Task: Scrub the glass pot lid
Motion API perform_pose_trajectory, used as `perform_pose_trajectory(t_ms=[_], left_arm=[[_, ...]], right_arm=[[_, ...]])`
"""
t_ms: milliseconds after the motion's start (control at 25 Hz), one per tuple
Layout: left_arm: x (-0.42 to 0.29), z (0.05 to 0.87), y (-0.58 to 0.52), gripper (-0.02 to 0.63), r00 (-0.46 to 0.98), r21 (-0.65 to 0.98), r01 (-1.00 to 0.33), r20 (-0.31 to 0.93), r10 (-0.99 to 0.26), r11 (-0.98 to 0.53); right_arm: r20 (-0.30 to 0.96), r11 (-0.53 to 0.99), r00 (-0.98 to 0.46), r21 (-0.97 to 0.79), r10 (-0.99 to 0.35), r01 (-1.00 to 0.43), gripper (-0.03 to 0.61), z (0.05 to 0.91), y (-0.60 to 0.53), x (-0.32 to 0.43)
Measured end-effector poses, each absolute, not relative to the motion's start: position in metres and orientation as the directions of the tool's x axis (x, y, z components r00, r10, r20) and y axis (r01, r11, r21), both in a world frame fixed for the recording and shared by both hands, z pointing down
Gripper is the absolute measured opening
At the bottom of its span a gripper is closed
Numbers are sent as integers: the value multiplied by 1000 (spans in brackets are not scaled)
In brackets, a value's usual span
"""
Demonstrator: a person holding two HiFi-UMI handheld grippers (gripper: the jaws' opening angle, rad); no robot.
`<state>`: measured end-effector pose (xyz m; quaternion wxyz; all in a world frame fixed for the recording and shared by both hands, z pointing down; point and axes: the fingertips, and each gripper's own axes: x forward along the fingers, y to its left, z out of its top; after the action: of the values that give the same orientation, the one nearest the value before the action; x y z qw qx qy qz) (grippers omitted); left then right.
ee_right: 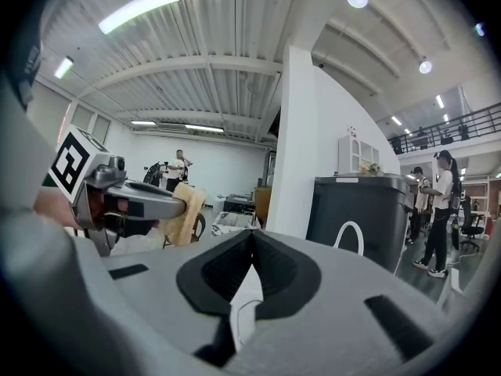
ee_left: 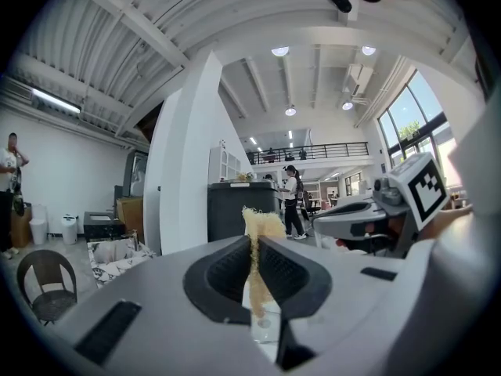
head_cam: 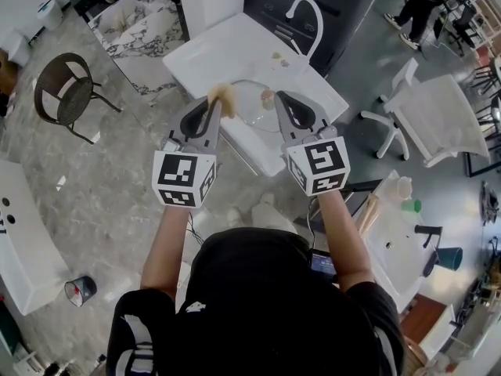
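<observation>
Scrubbing not yet begun: the left gripper [head_cam: 210,106] is clamped on a yellow scrub pad [head_cam: 223,95], whose frayed top stands up above the jaws, while the right gripper [head_cam: 282,100] is closed tight with nothing between its jaws. The glass lid [head_cam: 247,113] lies on the white counter [head_cam: 211,53], just ahead of both grippers and between their tips, its knob [head_cam: 268,98] close by the right gripper's tip; a tap [head_cam: 308,18] stands beyond it, farther from the grippers. Both tools point out level across the room rather than down at the glass, and neither gripper view shows the lid. The pad therefore appears to be held above the lid and not pressed to it, though the head view alone cannot settle whether anything touches. No suds, water or wiped streaks can be made out on the glass. By this reading, the pad is in hand and nearly the whole job is left: steadying the lid, probably with the right gripper at the knob or rim, bringing the pad down on the glass, and rubbing it across the surface.
</observation>
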<state>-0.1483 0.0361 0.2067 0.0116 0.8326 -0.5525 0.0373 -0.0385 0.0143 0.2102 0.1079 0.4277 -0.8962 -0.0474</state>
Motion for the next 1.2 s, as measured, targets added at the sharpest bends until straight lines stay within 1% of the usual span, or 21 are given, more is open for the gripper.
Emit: perform_pose_trajectory(t_ms=[400, 920, 1200], left_arm=[[-130, 220, 10, 18, 381, -22, -923, 105, -919, -385], [-103, 251, -52, 18, 344, -16, -936, 176, -922, -352], [-94, 281, -86, 18, 353, 56, -935, 231, -906, -350]], right_arm=[[157, 646, -627, 159, -763, -747, -3, 220, -16, -28], [212, 693, -663, 124, -718, -711, -2, 251, -83, -4], [257, 711, -671, 116, -695, -693, -3, 275, -115, 3]])
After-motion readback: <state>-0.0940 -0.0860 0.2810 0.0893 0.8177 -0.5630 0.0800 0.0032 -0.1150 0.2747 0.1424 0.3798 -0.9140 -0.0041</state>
